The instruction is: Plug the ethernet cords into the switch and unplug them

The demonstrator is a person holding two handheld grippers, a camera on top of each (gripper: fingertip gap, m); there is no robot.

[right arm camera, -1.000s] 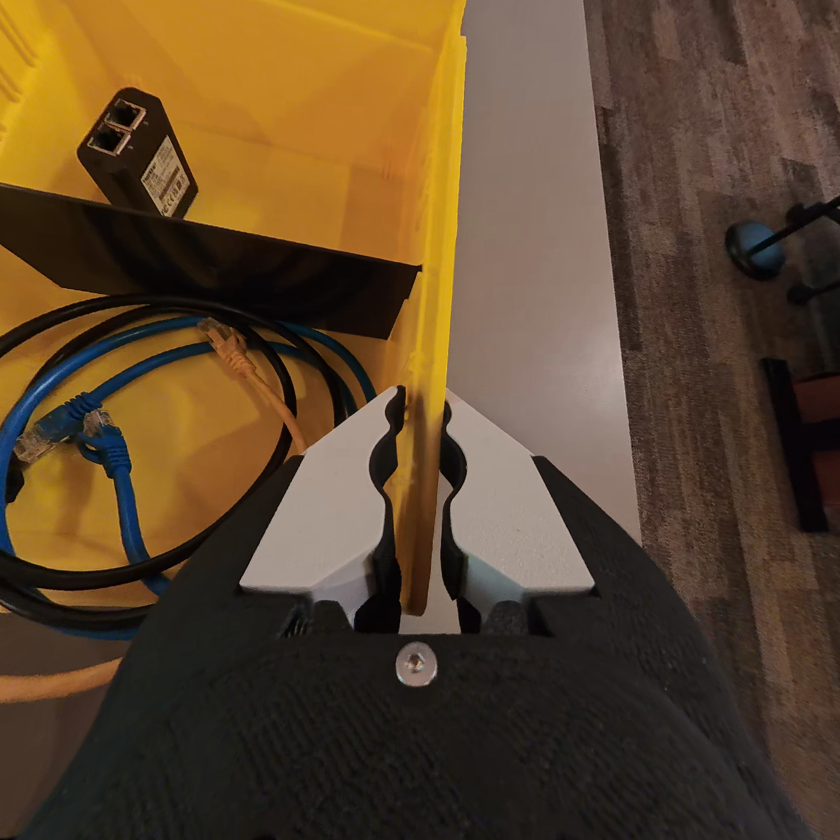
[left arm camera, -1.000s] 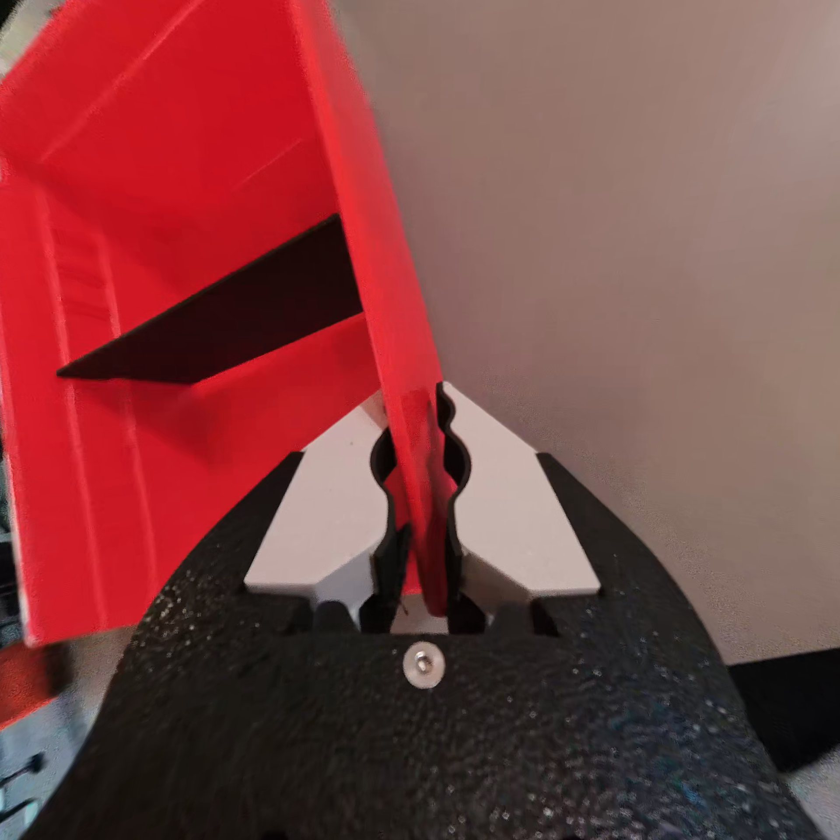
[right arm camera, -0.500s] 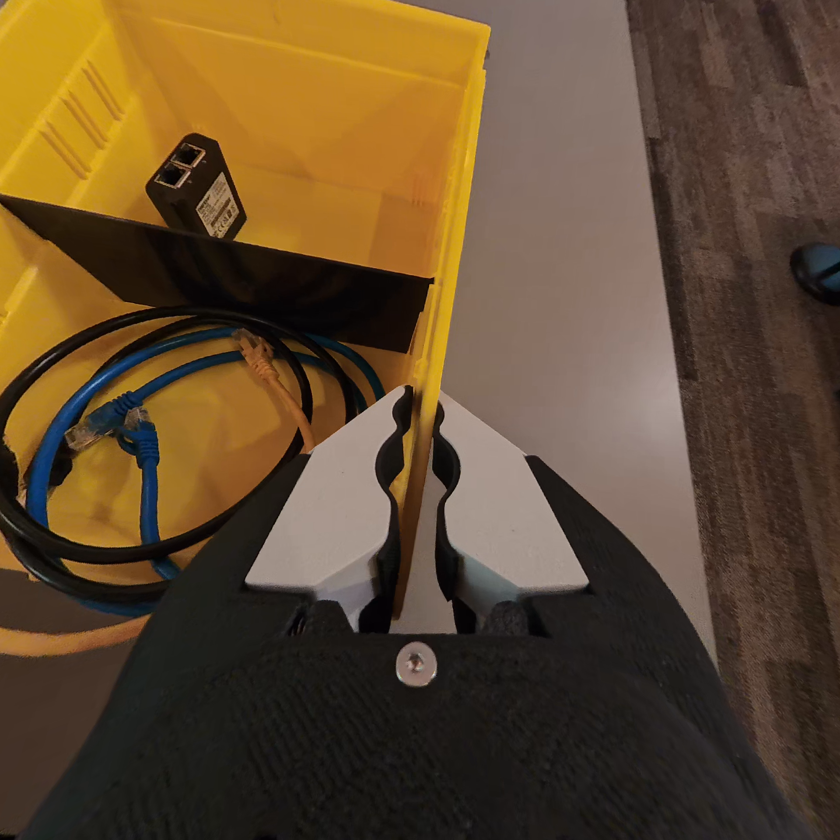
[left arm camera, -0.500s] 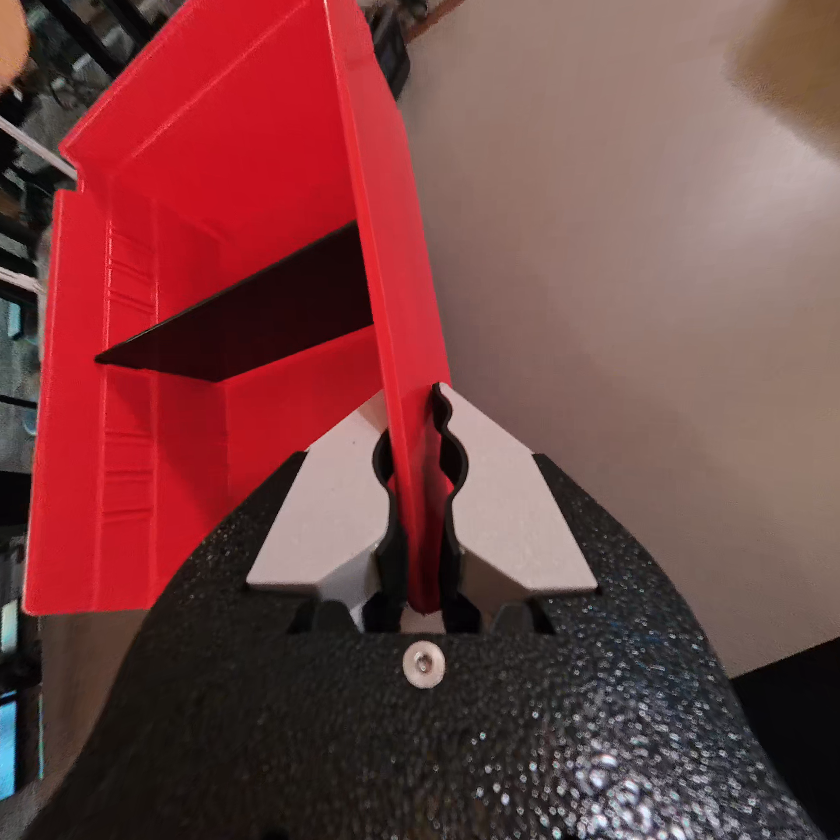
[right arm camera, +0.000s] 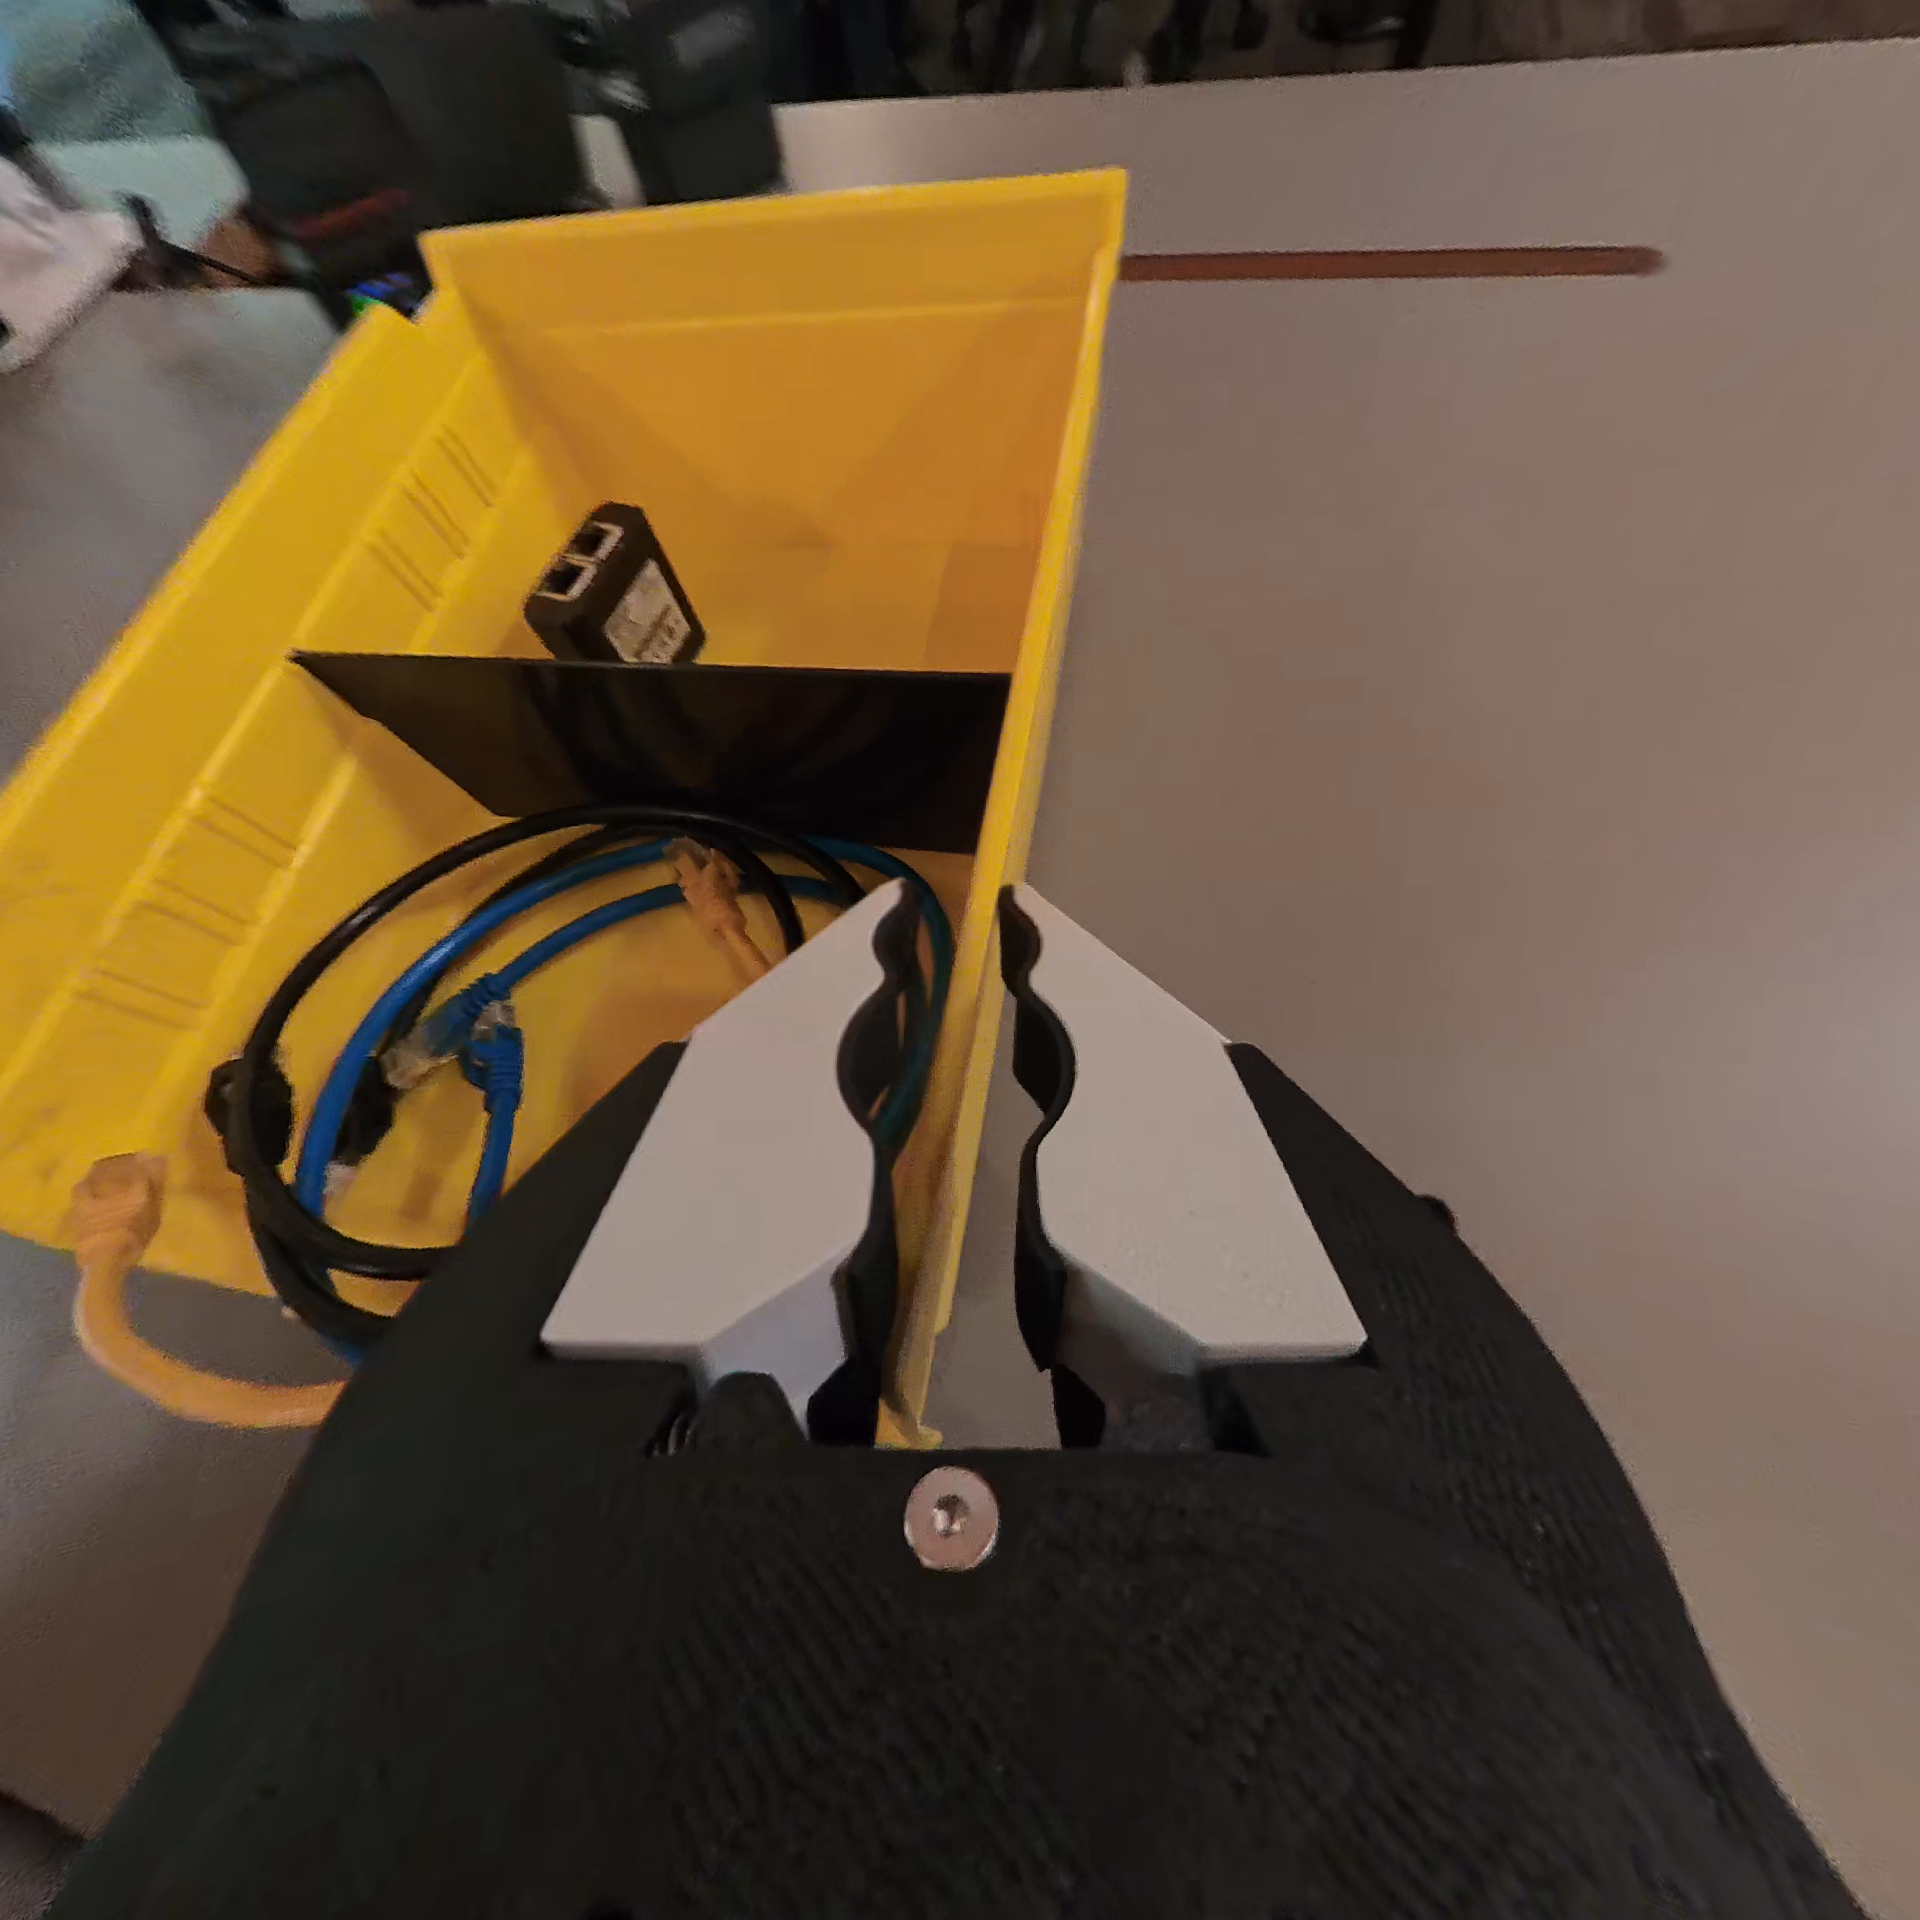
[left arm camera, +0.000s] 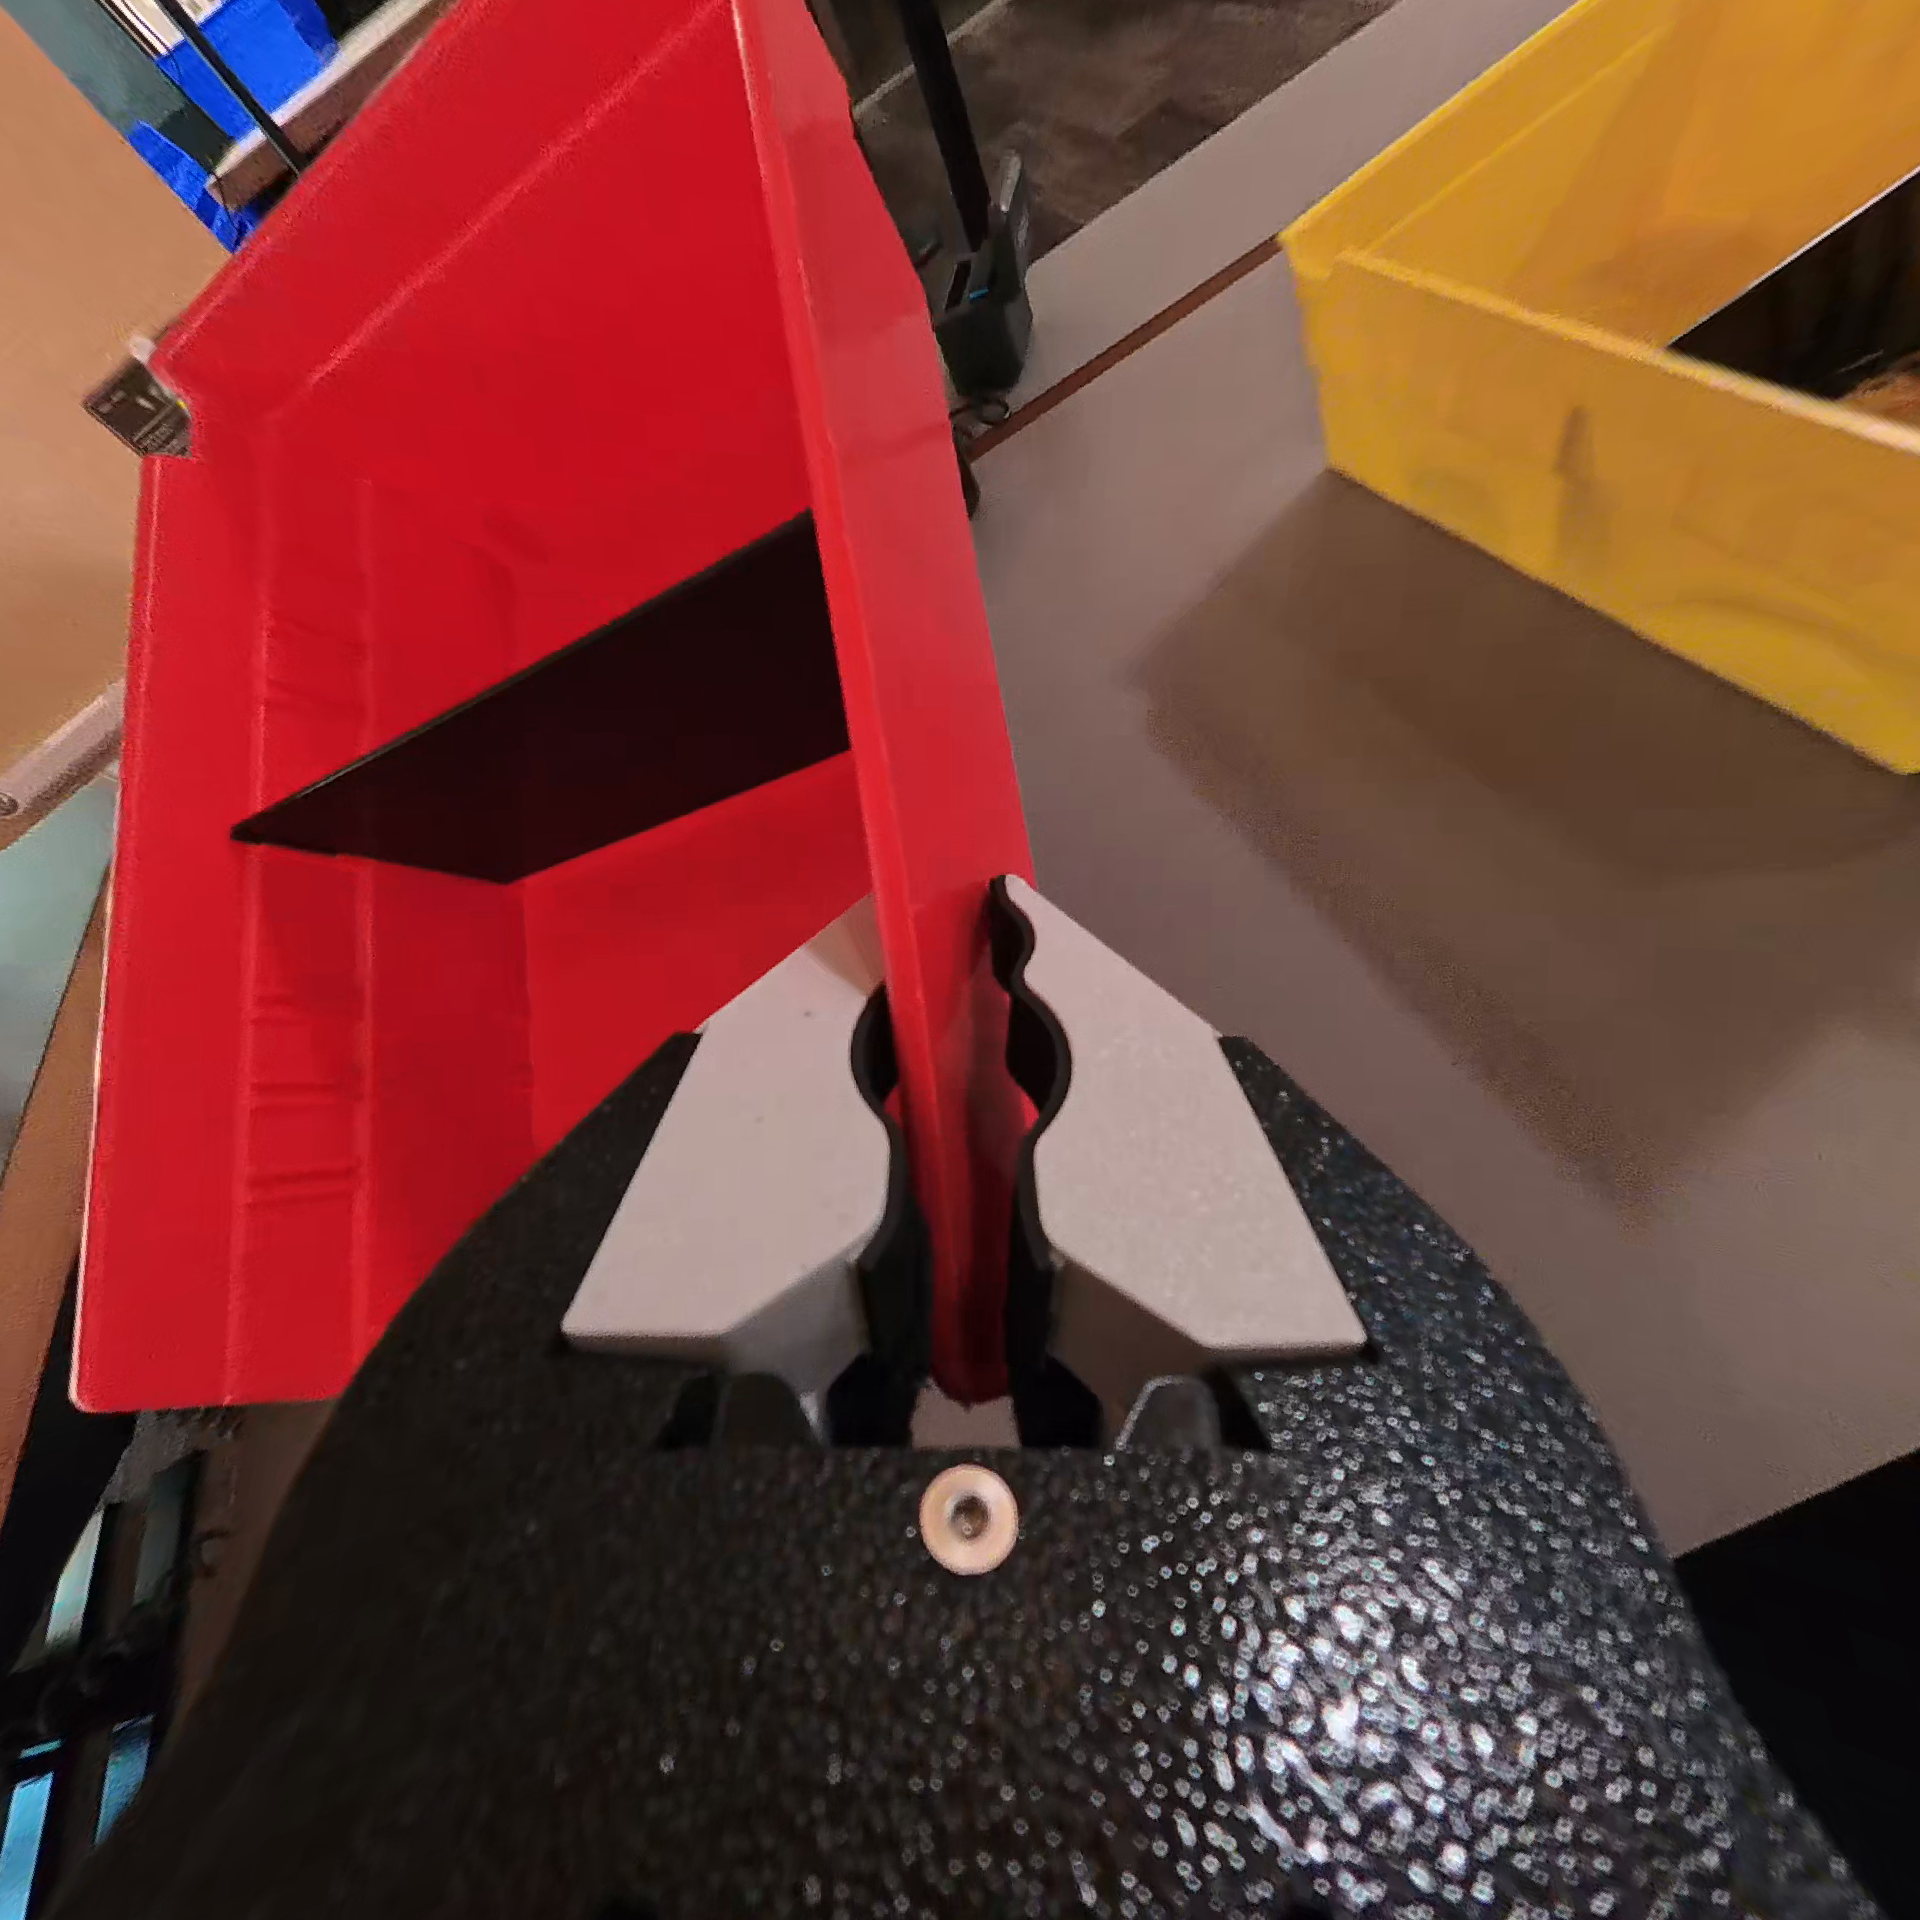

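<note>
A yellow bin [right arm camera: 727, 364] stands on the grey table [right arm camera: 1455, 727]. A small black switch [right arm camera: 613, 597] with two ports lies behind its black divider [right arm camera: 707, 738]. In front of the divider lie coiled blue [right arm camera: 416, 997], black [right arm camera: 260, 1122] and orange [right arm camera: 717, 904] ethernet cords. One orange plug [right arm camera: 114, 1205] hangs over the bin's near edge. My right gripper [right arm camera: 953, 888] is open and straddles the bin's right wall. My left gripper [left arm camera: 925, 914] is shut on the right wall of an empty red bin [left arm camera: 468, 520], which also has a black divider [left arm camera: 582, 748].
In the left wrist view the yellow bin [left arm camera: 1610, 499] sits to the right of the red bin, with bare table [left arm camera: 1351, 935] between them. A brown slot [right arm camera: 1382, 262] runs across the table behind the yellow bin. Dark equipment [left arm camera: 977, 291] stands beyond the far edge.
My right gripper has let go of the yellow bin's wall, and the jaws now stand apart around it. My left gripper has swung the red bin, bringing the yellow bin into its view.
</note>
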